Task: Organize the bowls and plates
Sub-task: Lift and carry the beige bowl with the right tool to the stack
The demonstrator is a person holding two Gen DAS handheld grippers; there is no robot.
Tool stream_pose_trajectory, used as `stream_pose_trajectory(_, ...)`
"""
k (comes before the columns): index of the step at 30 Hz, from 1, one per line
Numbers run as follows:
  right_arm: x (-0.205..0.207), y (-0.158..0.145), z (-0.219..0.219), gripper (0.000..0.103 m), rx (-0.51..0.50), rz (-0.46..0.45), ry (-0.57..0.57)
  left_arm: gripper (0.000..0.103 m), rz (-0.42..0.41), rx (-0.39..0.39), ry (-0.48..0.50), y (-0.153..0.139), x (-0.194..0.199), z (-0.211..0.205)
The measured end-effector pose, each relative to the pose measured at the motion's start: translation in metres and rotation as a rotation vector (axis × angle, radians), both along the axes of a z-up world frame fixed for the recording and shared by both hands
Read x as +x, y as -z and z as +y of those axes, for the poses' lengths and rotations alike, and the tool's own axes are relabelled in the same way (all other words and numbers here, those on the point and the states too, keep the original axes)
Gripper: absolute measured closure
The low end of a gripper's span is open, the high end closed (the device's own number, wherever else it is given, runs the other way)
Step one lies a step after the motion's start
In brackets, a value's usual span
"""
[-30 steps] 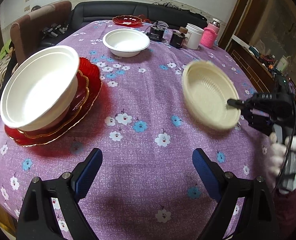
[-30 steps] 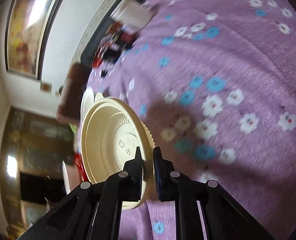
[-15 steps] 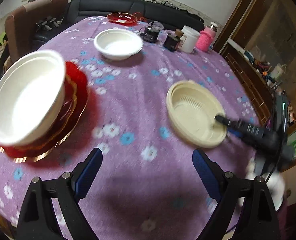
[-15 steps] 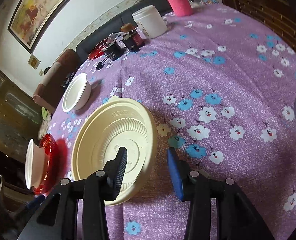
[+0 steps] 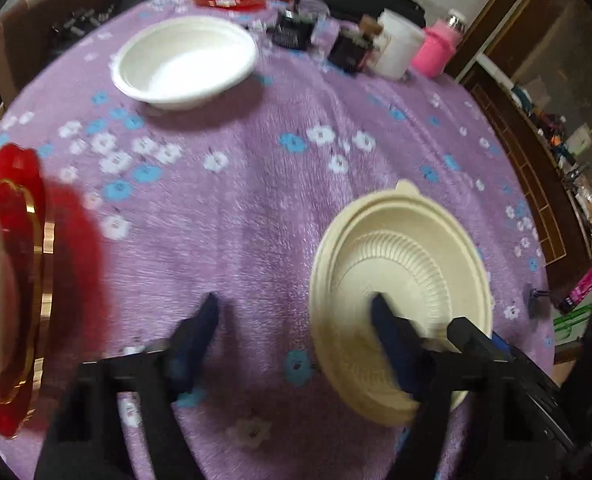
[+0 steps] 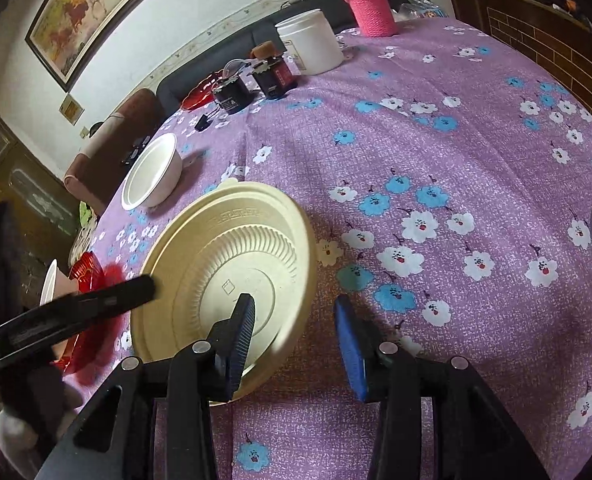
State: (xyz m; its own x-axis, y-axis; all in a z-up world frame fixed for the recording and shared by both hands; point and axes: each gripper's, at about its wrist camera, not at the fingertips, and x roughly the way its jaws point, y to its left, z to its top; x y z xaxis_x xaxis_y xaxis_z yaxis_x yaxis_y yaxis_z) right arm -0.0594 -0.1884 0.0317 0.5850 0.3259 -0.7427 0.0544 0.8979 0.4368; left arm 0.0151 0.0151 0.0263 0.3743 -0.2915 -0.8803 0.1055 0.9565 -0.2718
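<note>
Round cream plastic ribbed plate (image 6: 232, 272) lies flat on the purple floral counter (image 6: 435, 152). Right tool (image 6: 296, 332) has just opened, jaws spread astride its near rim, no grip. Left tool (image 5: 296, 320) has been closing on the opposite rim, pads not pressing yet, likely taking over for stacking.

On the counter (image 6: 475, 128) the ridged bowl (image 6: 232, 264) lies nearest, a smaller bowl (image 6: 152, 178) beyond it to the left. Stacked plates (image 5: 20, 240) sit at the left edge, and jars (image 6: 272, 74), a tub (image 6: 309, 42) and a bottle (image 6: 367, 4) line the far side.
</note>
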Motion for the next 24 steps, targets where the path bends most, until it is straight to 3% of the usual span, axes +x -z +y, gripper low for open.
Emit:
stream_pose_trajectory(2,0.000,0.001,0.001,0.062,0.004,0.000,-0.005,0.059,0.019,0.008,0.014,0.008,0.002,-0.008)
stream_pose_trajectory(5,0.001,0.002,0.003,0.080,0.005,0.000,-0.019,0.076,-0.010,0.038,0.036,0.008,-0.002,-0.017)
stream_pose_trajectory(6,0.000,0.002,0.004,0.082,0.008,-0.003,-0.024,0.084,-0.002,0.030,0.045,0.008,-0.004,-0.019)
stream_pose_trajectory(14,-0.010,-0.015,0.012,0.085,-0.003,-0.049,-0.035,0.084,-0.058,0.023,0.038,-0.014,-0.029,-0.005)
stream_pose_trajectory(21,-0.017,-0.051,0.056,0.085,-0.009,-0.104,-0.120,0.084,-0.147,-0.038,-0.030,-0.057,-0.060,0.055)
stream_pose_trajectory(24,-0.013,-0.068,0.089,0.085,0.004,-0.124,-0.184,0.084,-0.183,-0.018,-0.082,-0.075,-0.070,0.087)
